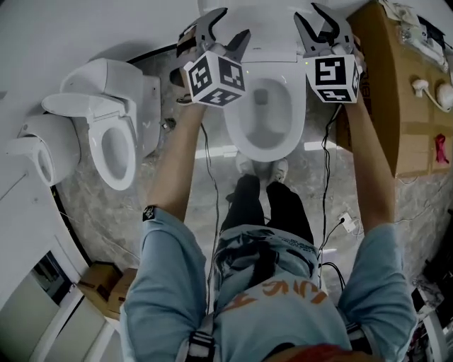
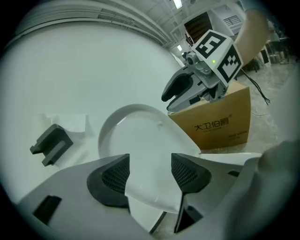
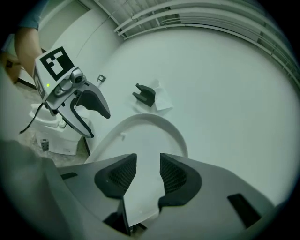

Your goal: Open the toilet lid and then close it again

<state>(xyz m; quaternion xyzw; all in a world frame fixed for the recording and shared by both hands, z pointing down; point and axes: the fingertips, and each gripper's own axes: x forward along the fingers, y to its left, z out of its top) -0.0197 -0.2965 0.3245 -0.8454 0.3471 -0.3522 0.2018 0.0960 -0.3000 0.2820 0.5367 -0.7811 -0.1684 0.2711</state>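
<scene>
The white toilet stands in front of me with its bowl uncovered. Its lid is raised and stands upright near the white wall. My left gripper is at the lid's left edge. In the left gripper view, the left gripper is open, with the lid's edge in the gap and the pads apart from it. My right gripper is at the lid's right edge. In the right gripper view, the right gripper is open too, the lid between its pads untouched.
A second toilet with its seat down stands to the left. A tall cardboard box stands close on the right. A black bracket is fixed to the wall above the lid. Cables and a plug lie on the floor by my feet.
</scene>
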